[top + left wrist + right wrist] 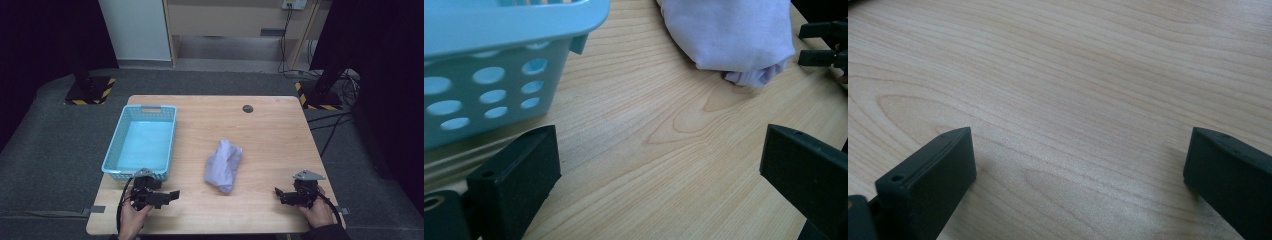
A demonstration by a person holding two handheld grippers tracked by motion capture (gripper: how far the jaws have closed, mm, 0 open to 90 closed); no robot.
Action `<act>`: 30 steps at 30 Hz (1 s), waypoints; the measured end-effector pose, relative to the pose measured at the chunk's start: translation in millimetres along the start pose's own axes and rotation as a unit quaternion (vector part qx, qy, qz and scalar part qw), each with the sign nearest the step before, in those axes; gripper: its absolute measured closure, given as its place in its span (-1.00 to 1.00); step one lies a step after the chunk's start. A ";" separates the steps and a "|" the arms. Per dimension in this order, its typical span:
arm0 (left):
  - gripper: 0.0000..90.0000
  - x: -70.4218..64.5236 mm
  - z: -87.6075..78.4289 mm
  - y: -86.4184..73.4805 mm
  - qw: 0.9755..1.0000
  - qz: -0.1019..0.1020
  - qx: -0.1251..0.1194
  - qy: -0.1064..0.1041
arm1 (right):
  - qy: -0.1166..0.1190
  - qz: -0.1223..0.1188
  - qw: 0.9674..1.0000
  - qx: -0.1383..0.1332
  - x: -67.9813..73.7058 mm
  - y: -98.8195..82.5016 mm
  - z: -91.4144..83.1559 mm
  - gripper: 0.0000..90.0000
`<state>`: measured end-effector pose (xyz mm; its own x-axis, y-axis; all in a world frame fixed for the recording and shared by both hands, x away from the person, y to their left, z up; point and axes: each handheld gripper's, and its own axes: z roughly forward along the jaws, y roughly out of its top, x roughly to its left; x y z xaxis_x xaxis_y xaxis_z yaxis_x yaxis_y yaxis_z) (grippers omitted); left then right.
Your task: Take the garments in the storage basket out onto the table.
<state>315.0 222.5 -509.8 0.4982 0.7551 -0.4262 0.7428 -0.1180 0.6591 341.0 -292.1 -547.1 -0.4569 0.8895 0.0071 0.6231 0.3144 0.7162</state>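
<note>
Crumpled lilac cloth (223, 165) at mid-bench, beside the blue basket (142, 141).

We held the left gripper (170, 194) and right gripper (278, 192) low on the bench (270, 135), fingers apart and empty; we judged a central pinch would lift the cloth cleanest.

left claw (172, 194): black, grey plate, black cable | right claw (278, 192): same | dark sleeve (327, 233)
</note>
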 end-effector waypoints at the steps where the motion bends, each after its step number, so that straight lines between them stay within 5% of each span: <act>1: -0.96 0.8 -0.9 -0.2 1.000 0.001 0.001 0.000 | 0.000 0.000 1.000 0.000 0.0 0.0 0.0 -0.99; 30: -0.96 12.4 -8.0 -5.6 1.000 -0.008 0.000 0.022 | 0.000 0.000 1.000 0.000 0.0 0.0 0.0 -0.99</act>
<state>313.5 237.6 -513.8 0.4661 0.7845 -0.4089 0.7506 -0.1061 0.6522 341.0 -292.1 -547.1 -0.4568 0.8895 0.0073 0.6232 0.3142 0.7161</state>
